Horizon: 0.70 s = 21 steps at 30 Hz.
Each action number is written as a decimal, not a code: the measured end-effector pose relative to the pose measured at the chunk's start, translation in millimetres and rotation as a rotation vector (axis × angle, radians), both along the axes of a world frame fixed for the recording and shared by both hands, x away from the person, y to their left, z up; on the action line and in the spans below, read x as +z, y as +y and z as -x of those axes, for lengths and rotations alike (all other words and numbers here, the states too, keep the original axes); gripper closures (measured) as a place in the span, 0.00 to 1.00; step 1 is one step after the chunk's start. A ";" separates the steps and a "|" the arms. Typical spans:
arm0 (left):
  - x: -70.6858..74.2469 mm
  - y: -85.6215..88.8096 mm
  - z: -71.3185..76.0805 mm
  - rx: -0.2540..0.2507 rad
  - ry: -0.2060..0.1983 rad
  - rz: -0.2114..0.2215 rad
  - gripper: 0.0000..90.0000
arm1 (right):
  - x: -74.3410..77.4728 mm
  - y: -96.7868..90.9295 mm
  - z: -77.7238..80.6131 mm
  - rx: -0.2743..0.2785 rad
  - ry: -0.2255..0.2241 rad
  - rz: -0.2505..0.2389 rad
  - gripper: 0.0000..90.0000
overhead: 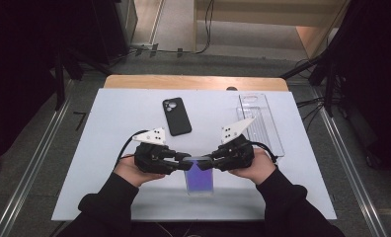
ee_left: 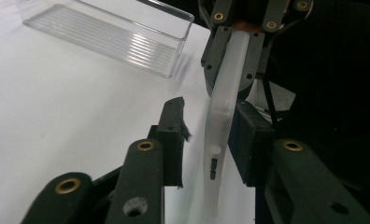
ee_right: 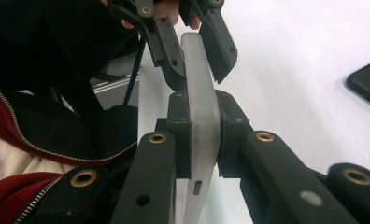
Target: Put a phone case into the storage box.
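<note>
One clear phone case (overhead: 199,174), one black phone case (overhead: 176,116), one tray (overhead: 260,123).

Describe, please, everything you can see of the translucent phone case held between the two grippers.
The translucent phone case is frosted, soft-looking plastic, purple-tinted from above, with a small side-button slot. It hangs edge-up near the table's front edge. The right gripper clamps one end; the left gripper straddles the other, one jaw standing off.

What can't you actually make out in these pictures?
- High view: the top edge of the purple-looking phone, covered by the left gripper and right gripper.
- Left gripper view: whether its jaws touch the translucent case; a gap shows on one side.
- Right gripper view: the black phone, cut off by the frame edge.
</note>
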<state>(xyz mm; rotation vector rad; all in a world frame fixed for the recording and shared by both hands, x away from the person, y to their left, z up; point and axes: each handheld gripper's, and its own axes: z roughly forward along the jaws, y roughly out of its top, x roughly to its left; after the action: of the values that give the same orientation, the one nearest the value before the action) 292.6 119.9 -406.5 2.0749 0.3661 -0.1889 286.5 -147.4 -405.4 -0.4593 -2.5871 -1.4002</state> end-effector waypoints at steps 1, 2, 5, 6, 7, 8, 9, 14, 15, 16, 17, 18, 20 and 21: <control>0.0 0.1 0.4 -0.006 0.001 0.004 0.80 | 0.0 0.0 0.0 0.000 0.000 0.000 0.85; 0.1 0.2 0.6 -0.012 0.001 0.007 0.81 | -0.2 0.1 0.1 0.004 0.003 0.000 0.85; 0.6 -0.2 1.7 -0.039 0.008 0.006 0.89 | -1.1 0.2 -0.5 0.019 0.005 0.000 0.85; 0.8 -0.3 1.4 -0.049 0.014 0.004 0.90 | -1.3 -0.1 -0.8 0.027 0.011 -0.003 0.85; 0.9 -0.4 1.4 -0.054 0.018 0.003 0.90 | -1.3 -0.1 -0.8 0.027 0.011 -0.003 0.85; 0.8 -0.4 1.4 -0.068 0.011 0.005 0.90 | -1.5 -0.2 -0.5 0.035 0.011 -0.002 0.85; 0.8 -0.4 1.4 -0.068 0.011 0.005 0.90 | -1.5 -0.2 -0.5 0.035 0.011 -0.002 0.85; 1.9 0.1 -0.4 -0.087 0.036 0.014 0.91 | -1.4 -0.5 -0.5 0.038 0.021 -0.005 0.85; 2.2 -0.2 -0.6 -0.084 0.043 0.013 0.91 | -1.8 -1.0 -1.4 0.032 0.023 -0.004 0.85; 2.4 -0.4 -0.6 -0.082 0.045 0.013 0.91 | -1.8 -1.0 -1.4 0.032 0.023 -0.004 0.85; 2.5 -0.6 -0.7 -0.075 0.050 0.013 0.91 | -2.2 -1.1 -1.9 0.032 0.024 -0.007 0.85; 2.9 -0.1 -1.2 -0.070 0.052 0.010 0.91 | -2.3 -1.4 -2.3 0.028 0.028 -0.006 0.84; 3.9 1.2 -2.3 -0.060 0.065 0.004 0.91 | -4.2 -2.9 -4.1 0.005 0.045 -0.013 0.72; 3.9 1.2 -2.3 -0.060 0.065 0.004 0.91 | -4.2 -2.9 -4.1 0.005 0.045 -0.013 0.72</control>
<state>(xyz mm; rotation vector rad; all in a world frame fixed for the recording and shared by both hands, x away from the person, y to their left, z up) 294.9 121.0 -402.6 2.0805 0.3428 -0.2927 290.6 -150.3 -409.6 -0.4770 -2.5403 -1.3876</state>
